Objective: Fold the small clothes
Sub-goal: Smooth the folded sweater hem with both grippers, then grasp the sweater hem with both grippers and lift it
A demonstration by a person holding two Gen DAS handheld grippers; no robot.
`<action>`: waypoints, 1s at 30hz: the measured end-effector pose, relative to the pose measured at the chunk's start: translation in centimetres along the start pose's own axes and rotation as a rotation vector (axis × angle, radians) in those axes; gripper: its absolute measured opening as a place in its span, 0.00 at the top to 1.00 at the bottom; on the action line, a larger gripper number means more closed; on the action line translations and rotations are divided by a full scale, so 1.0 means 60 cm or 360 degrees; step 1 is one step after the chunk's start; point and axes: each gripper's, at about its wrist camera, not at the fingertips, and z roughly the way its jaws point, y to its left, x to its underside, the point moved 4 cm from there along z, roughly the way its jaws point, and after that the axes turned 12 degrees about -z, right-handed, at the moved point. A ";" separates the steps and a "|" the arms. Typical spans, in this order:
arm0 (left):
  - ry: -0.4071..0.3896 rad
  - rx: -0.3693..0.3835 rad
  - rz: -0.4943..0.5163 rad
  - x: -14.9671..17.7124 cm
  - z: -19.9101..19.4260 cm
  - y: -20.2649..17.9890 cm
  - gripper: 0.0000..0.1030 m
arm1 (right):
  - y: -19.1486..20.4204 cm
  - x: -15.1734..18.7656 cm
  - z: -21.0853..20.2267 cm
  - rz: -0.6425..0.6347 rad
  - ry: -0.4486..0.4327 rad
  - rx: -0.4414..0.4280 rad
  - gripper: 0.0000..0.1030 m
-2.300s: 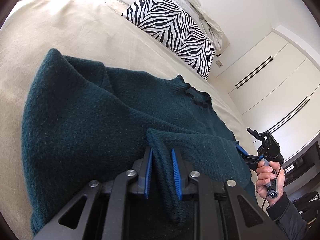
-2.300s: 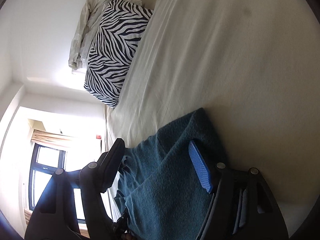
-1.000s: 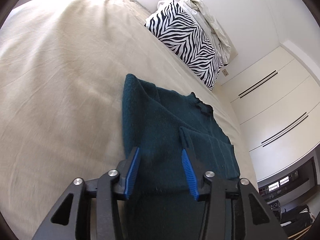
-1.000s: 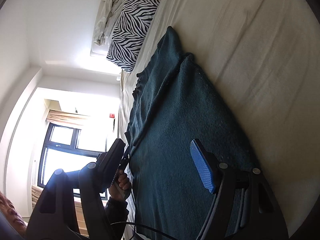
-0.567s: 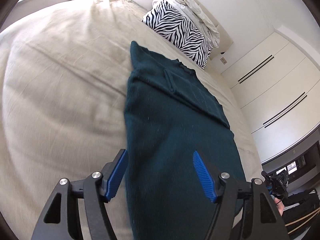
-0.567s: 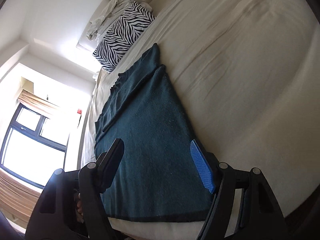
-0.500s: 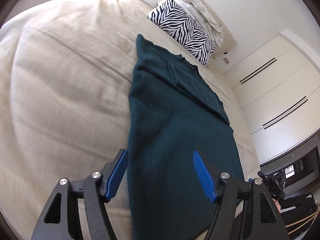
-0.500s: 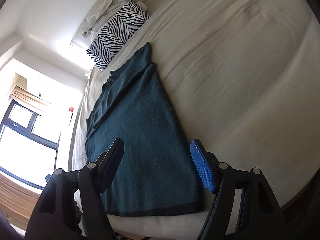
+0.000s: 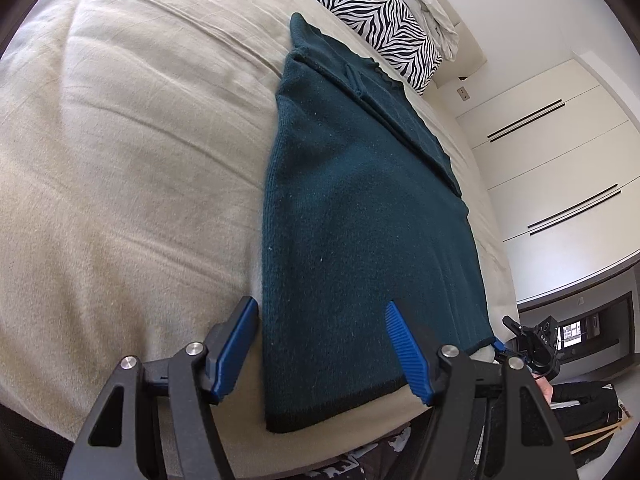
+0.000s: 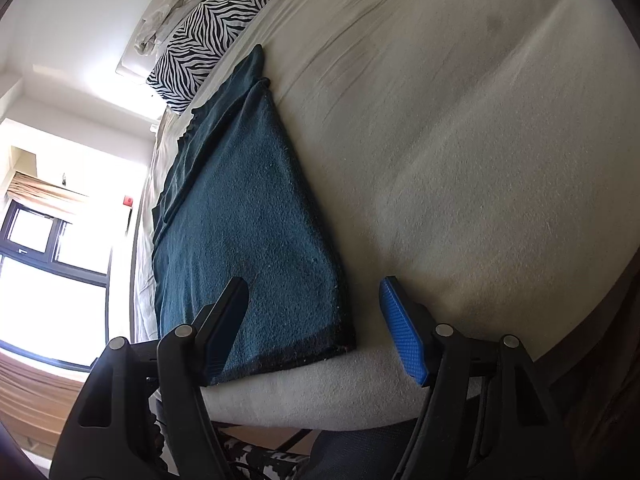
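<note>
**Both grippers spread above the near hem of the sweater**

I hold my left gripper [image 9: 322, 346] low over the foot of the bed, its two blue-padded fingers [image 9: 406, 350] spread wide apart and gripping nothing. It points along the length of the dark teal sweater [image 9: 360, 220], with the left finger just outside the garment's left edge and the right finger over the cloth near the hem. I cannot tell whether either pad touches the knit.

My right gripper [image 10: 314, 320] is spread as well and empty. It is rolled to one side, so the room looks tilted in its view. Its dark finger sits over the sweater's [image 10: 248, 220] hem, and its blue pad [image 10: 402, 330] over bare sheet beside the near corner. In the left wrist view, the right gripper [image 9: 532, 344] shows at the far corner of the hem, with a bit of my hand behind it.

The sweater lies flat and narrow on the beige bed [image 9: 120, 140], sleeves folded in over the body, neckline toward the headboard, hem close to the mattress edge. A zebra-striped pillow [image 9: 380, 20] lies beyond the neckline, with a rumpled pale cloth [image 9: 424, 4] piled against it. White wardrobe doors [image 9: 560, 160] with dark slot handles fill one wall, and a bright window [image 10: 48, 272] lights the other side.
</note>
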 end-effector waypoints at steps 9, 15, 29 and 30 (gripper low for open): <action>0.0094 -0.0040 -0.0014 0.021 -0.001 0.012 0.43 | 0.006 0.000 0.019 0.0036 0.0048 -0.0047 0.48; 0.0150 -0.0098 -0.0003 0.031 0.000 0.011 0.49 | -0.003 -0.001 0.017 0.0067 0.0065 -0.0042 0.59; 0.0171 -0.0177 -0.0009 0.037 0.008 0.022 0.87 | -0.017 0.002 0.020 0.0106 0.0069 -0.0060 0.69; 0.0169 -0.0176 -0.0017 0.037 0.007 0.024 0.89 | -0.018 0.003 0.020 0.0107 0.0067 -0.0062 0.69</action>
